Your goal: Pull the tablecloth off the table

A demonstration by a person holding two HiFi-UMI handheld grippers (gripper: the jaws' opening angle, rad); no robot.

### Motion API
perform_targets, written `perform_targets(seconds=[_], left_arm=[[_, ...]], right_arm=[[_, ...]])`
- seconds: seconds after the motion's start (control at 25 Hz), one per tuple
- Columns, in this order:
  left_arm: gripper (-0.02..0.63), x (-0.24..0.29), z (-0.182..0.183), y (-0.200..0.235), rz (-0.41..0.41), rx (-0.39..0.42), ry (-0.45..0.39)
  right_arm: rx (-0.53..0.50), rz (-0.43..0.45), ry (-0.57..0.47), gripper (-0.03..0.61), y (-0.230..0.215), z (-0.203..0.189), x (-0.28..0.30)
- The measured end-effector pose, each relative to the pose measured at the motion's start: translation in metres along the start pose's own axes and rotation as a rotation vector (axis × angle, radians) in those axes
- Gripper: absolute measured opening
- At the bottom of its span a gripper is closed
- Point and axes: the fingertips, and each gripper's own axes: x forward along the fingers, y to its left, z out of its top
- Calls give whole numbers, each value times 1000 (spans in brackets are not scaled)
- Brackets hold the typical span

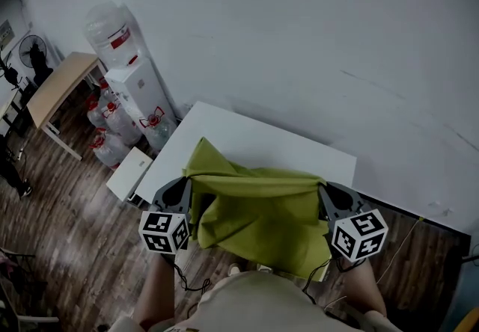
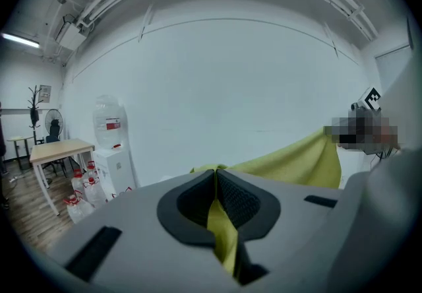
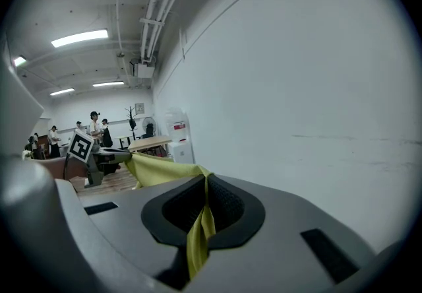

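The tablecloth (image 1: 254, 214) is thin, soft and light. It sags and folds between its two held points, so it should drag easily but bunch rather than slide flat. Holding it at the edge, wide apart, suits it. The left gripper (image 2: 215, 179) is clamped tight on a pinch of cloth at 9 o'clock, and the right gripper (image 3: 206, 186) is likewise closed on the edge at 3 o'clock. Most of the cloth hangs off the near side of the white bench (image 1: 254, 136) — a peak toward 11 o'clock seems to lie on top.
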Motion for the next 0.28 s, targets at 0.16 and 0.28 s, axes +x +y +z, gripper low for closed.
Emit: perform_targets(seconds=[0.16,0.28], left_arm=[[26,-3,2,-1,-3,-7,-15],[26,-4,3,0,-9,-9,-20]], right_arm=[[-3,-3,3,37,1,-3,-3],[3,-8,2,37,1,-3,-3]])
